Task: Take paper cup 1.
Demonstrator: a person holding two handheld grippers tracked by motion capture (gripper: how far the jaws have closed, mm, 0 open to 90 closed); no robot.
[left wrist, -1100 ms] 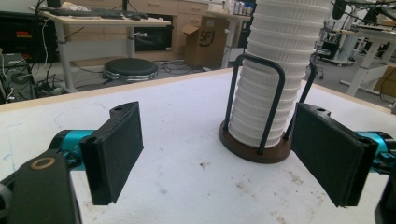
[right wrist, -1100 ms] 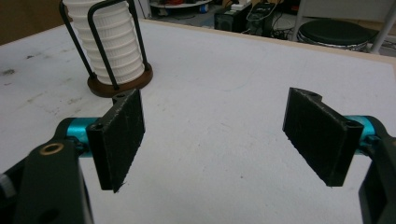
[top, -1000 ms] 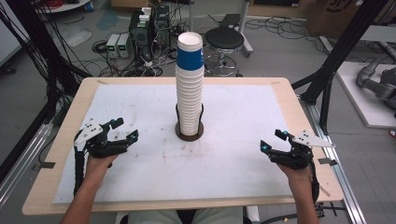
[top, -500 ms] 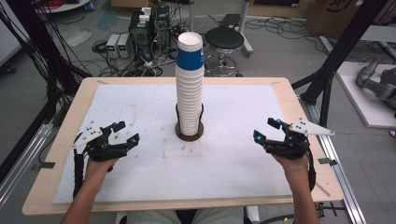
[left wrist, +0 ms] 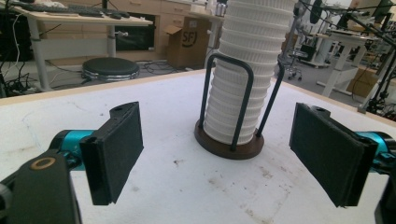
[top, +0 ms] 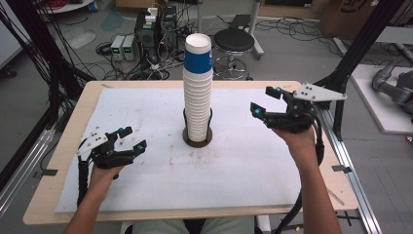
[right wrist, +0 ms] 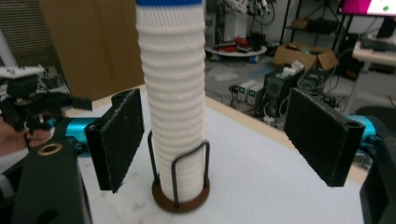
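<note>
Table (top: 73,141): wooden top under a white mat (top: 146,112), which is scuffed and speckled near the middle.
Cup stack (top: 198,92): a tall column of ribbed white paper cups with a blue band near its top, upright at the mat's centre between my two claws. In the right gripper view (right wrist: 173,93) it rises straight ahead of me, framed by my jaws.
Holder (top: 197,139): a round dark base with black wire hoops that hug the lowest cups. The stack sits inside it, seen close in the left gripper view (left wrist: 231,144).
Right claw (top: 267,101): in my right hand, lifted above the mat to the right of the stack, pointed at it and well apart from it. Jaws wide, nothing between the pads.
Left claw (top: 132,138): in my left hand, low over the mat, left of the stack and nearer to me. Jaws wide and empty, aimed toward the holder and clear of it.
Stool (top: 234,40): round black seat on the floor beyond the table's far edge.
</note>
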